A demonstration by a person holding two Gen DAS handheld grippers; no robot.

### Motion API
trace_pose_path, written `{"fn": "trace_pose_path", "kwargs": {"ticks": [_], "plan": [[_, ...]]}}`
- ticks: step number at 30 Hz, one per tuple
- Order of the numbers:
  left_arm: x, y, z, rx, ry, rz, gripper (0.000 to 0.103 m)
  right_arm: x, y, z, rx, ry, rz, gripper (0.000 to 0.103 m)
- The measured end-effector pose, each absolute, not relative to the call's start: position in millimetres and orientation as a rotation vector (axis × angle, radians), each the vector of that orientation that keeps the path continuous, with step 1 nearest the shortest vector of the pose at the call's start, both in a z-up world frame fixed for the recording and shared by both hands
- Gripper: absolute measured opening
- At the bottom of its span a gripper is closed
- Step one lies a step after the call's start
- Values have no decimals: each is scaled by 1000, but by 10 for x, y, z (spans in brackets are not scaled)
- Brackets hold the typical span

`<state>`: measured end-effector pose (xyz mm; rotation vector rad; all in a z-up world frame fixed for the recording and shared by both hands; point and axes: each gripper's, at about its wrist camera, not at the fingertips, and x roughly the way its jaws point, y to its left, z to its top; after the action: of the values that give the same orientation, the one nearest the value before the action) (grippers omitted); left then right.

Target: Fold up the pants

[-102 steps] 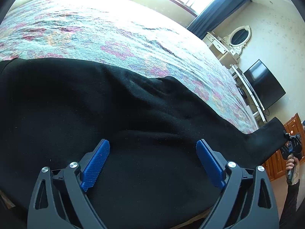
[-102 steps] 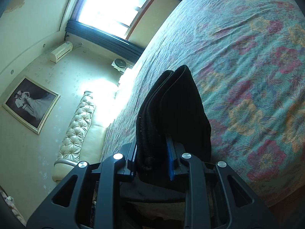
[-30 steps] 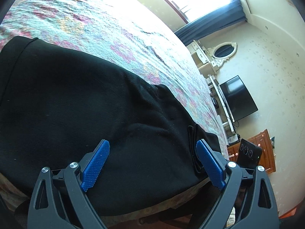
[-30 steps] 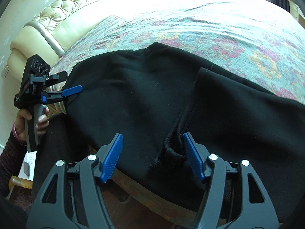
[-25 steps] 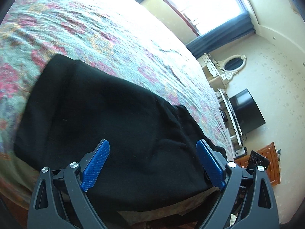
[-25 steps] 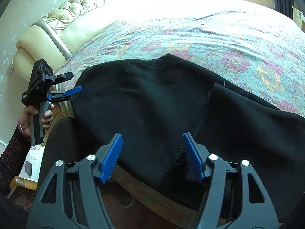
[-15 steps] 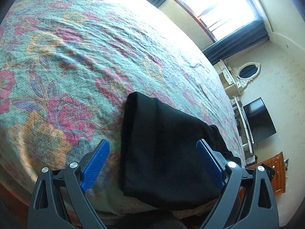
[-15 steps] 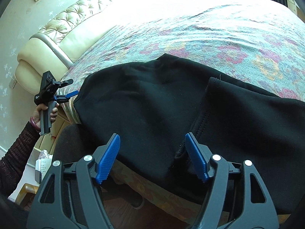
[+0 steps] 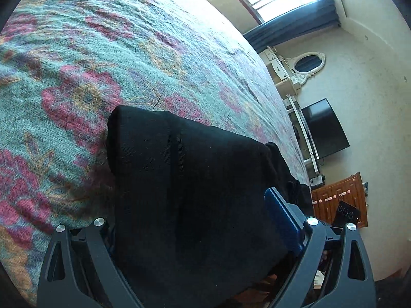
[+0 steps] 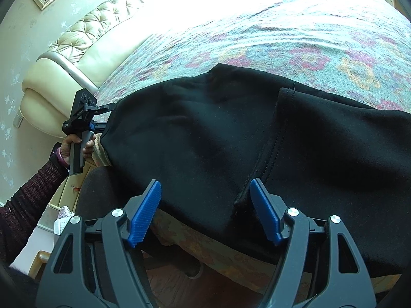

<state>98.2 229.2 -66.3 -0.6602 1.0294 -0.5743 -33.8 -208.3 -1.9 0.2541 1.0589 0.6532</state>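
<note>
i am looking at the black pants (image 10: 218, 133) lying along the near edge of the flowered bedspread (image 10: 295, 41), filling the middle and right of the right wrist view, with a doubled layer and its stitched hem at centre right. one fold appears to be in place; my judgement is that i am setting up the next fold, taking the far end of the pants.

my left tongs (image 9: 190, 220) are sitting at the bottom centre of the left wrist view with the end of the pants running between the fingers. the right blue pad (image 9: 281, 218) is showing just beside the cloth; the left pad is hidden behind it. i cannot tell whether the tongs are pressing on the cloth or only standing around it. in the right wrist view these same tongs are appearing at middle left, at the end of the pants, held in my left hand (image 10: 77, 146).

my right tongs (image 10: 205, 210) are standing wide at the bottom centre, pads apart, with nothing pinched; the edge of the pants is lying just beyond the tips.

next move, as i judge it: confirm a firm hold on the left end, close the right tongs on the near edge, then carry the end over evenly. risk: layers slipping and the hem going crooked.
</note>
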Motion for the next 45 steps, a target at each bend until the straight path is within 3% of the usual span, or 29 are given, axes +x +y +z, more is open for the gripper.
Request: {"fn": "trace_pose_path", "kwargs": {"ticks": [3, 6, 7, 10, 11, 23, 32, 37, 45], "plan": [[952, 2328, -681, -689, 1018, -568, 90, -362, -2123, -32, 282, 1058, 653, 72], [932, 2362, -709, -656, 1056, -494, 58, -374, -2168, -66, 316, 1058, 650, 73], [931, 2394, -739, -657, 1074, -471, 39, -380, -2181, -75, 324, 1058, 645, 73], [898, 2494, -800, -737, 1088, -473, 18, -387, -2218, -113, 346, 1060, 634, 73], [885, 2470, -781, -740, 1086, -471, 16, -388, -2233, -122, 353, 1061, 631, 73], [725, 1880, 250, -757, 933, -632, 15, -480, -2573, -110, 455, 1019, 582, 73], [797, 653, 753, -694, 906, -806, 15, -613, -2784, -56, 507, 974, 567, 73], [899, -206, 684, -567, 944, -879, 15, -646, -2920, -70, 545, 957, 554, 73], [983, -1014, -65, -425, 1066, -819, 15, -693, -3076, -112, 588, 945, 534, 73]]}}
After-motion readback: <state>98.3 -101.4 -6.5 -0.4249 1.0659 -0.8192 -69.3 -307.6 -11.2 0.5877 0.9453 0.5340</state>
